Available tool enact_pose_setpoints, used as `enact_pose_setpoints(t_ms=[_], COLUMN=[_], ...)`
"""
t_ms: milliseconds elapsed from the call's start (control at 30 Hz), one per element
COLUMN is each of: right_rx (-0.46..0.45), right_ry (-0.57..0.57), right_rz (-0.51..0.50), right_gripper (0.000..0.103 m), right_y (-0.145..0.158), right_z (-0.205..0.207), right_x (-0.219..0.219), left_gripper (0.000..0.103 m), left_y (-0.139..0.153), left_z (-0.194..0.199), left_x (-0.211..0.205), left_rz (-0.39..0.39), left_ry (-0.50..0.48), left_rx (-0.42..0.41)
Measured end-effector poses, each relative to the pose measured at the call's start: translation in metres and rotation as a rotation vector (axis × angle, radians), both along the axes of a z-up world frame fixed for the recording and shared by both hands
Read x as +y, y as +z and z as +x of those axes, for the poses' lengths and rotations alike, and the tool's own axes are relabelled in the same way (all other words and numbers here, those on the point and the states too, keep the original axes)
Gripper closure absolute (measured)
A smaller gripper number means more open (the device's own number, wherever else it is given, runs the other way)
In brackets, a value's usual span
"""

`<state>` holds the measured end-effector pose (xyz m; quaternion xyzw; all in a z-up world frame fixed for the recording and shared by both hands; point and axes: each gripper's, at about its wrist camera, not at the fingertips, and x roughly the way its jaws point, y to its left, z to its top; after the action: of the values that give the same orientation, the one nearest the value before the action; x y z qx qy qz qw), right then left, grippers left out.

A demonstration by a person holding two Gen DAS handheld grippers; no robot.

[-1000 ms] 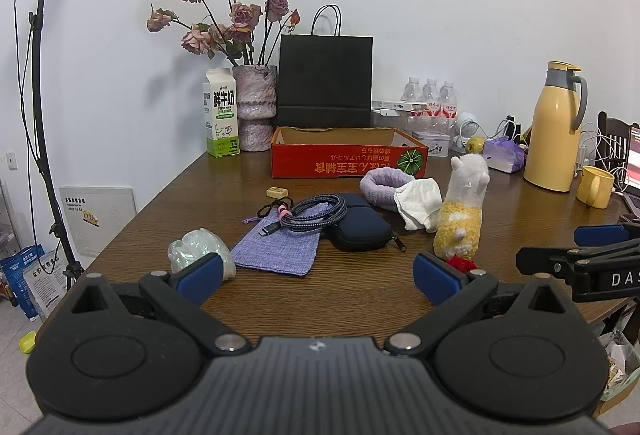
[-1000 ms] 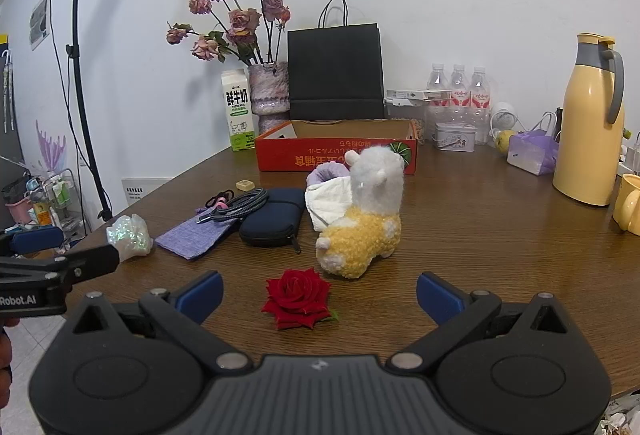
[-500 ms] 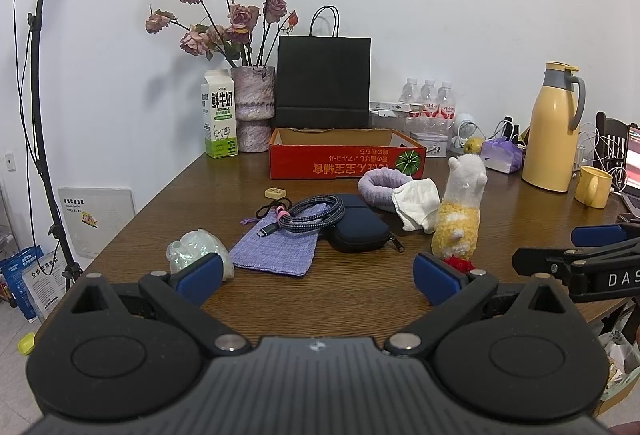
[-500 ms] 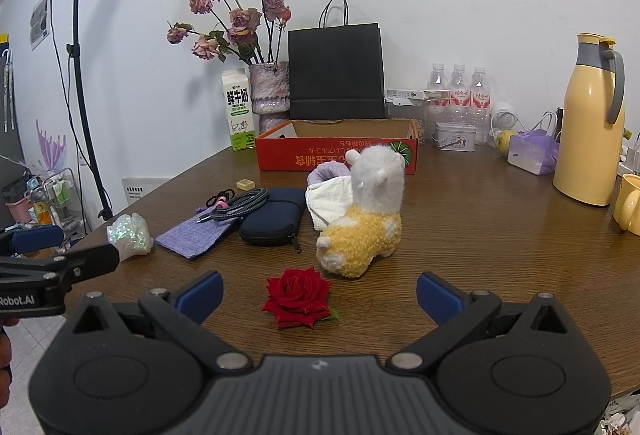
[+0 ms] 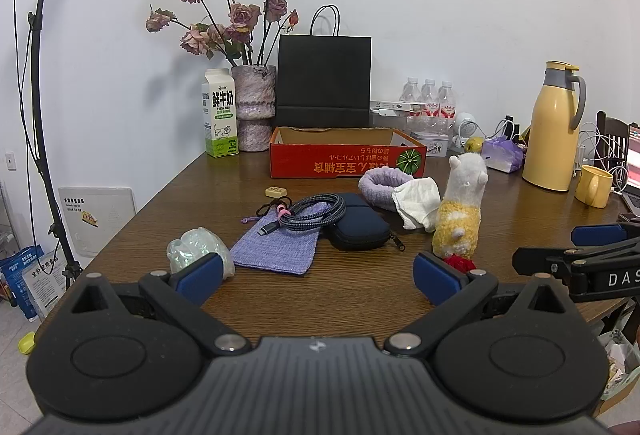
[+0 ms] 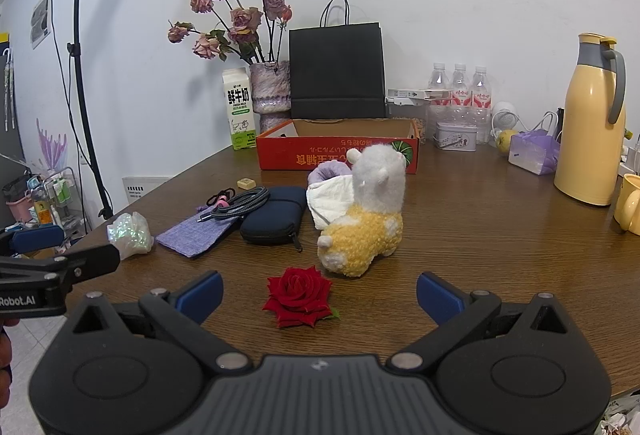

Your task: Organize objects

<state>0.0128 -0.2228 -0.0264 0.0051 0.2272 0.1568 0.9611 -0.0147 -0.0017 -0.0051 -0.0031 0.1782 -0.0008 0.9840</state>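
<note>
I read "FRESH MILK" under large Chinese characters on the milk carton point(image 5: 219, 119), and upside-down yellow Chinese print on the red cardboard box point(image 5: 347, 159) at the back of the wooden table point(image 5: 360, 299). My left gripper point(image 5: 316, 275) hangs released over the near edge, its blue pads spread wide, nothing between them; my right gripper point(image 6: 318, 293) is likewise spread and empty, with the red rose point(image 6: 299, 295) lying on the table between its pads. The left view shows only a sliver of that rose behind a pad; the right view shows it whole, near the plush alpaca point(image 6: 370, 211). "DAS" is lettered on the right gripper's side in the left view, "Robot.AI" on the left gripper's side in the right view. The braided cable point(image 5: 316, 213) lies across the purple pouch point(image 5: 280, 249) and the dark zip case point(image 5: 360, 229).
</note>
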Motion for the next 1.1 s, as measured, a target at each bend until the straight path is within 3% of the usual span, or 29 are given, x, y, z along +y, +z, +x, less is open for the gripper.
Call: enact_pose_setpoints(t_ms=[1100], right_rx=[0.007], right_ry=[0.004], right_rz=[-0.011], right_gripper=[0.0], right_y=[-0.0046], right_z=[0.0015], right_x=[0.0041], left_gripper=[0.0], left_y=[-0.0024], left_z=[0.0008], left_x=[0.0021], left_rz=[-0.009], left_ry=[0.001], left_rx=[0.006])
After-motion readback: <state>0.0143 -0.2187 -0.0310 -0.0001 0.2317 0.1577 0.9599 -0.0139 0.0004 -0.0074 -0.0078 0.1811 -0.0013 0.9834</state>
